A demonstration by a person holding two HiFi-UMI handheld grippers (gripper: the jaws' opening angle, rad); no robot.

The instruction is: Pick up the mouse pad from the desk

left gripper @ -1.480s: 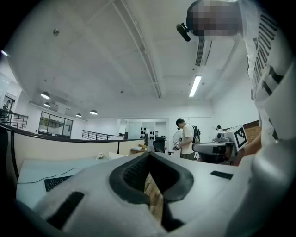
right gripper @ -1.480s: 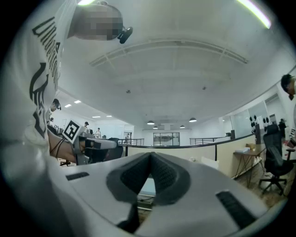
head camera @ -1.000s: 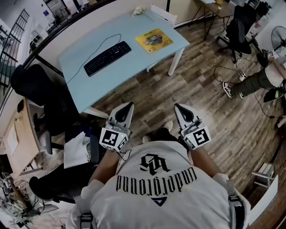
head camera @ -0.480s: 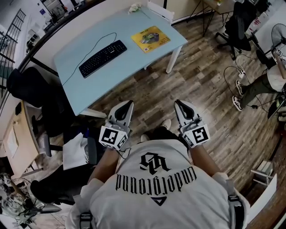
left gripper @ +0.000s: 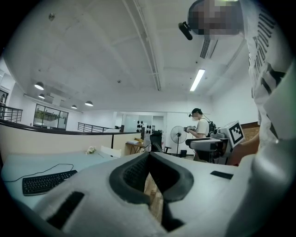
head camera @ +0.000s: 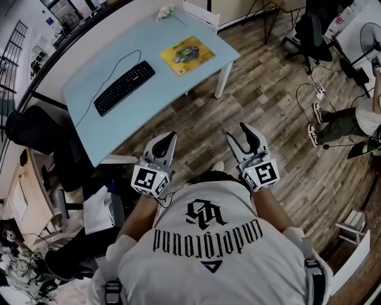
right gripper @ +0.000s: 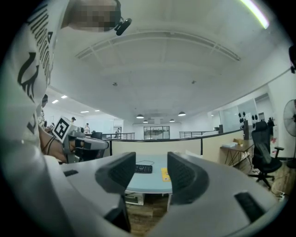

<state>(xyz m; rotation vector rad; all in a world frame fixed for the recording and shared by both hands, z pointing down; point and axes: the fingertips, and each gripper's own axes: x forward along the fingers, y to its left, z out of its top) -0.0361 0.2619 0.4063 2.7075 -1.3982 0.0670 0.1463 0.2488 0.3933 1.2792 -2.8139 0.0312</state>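
Observation:
The yellow mouse pad [head camera: 187,55] lies flat near the right end of the light blue desk [head camera: 149,101], with a dark picture printed on it. In the right gripper view the mouse pad [right gripper: 165,174] shows as a thin yellow strip on the desk [right gripper: 150,184]. Both grippers hang level over the wooden floor, well short of the desk. My left gripper [head camera: 171,137] is shut and empty; its pads meet in the left gripper view [left gripper: 149,159]. My right gripper [head camera: 243,133] has its jaws apart and opening, nothing between them [right gripper: 151,169].
A black keyboard [head camera: 124,88] with a cable lies left of the pad. A white chair [head camera: 199,13] stands behind the desk. Black office chairs [head camera: 41,128] crowd the left. A seated person's legs [head camera: 336,116] and floor cables lie at right.
Both grippers have come nearer the desk, which has slid left in the head view. The right gripper's jaws, shut before, now stand apart. The left stays shut.

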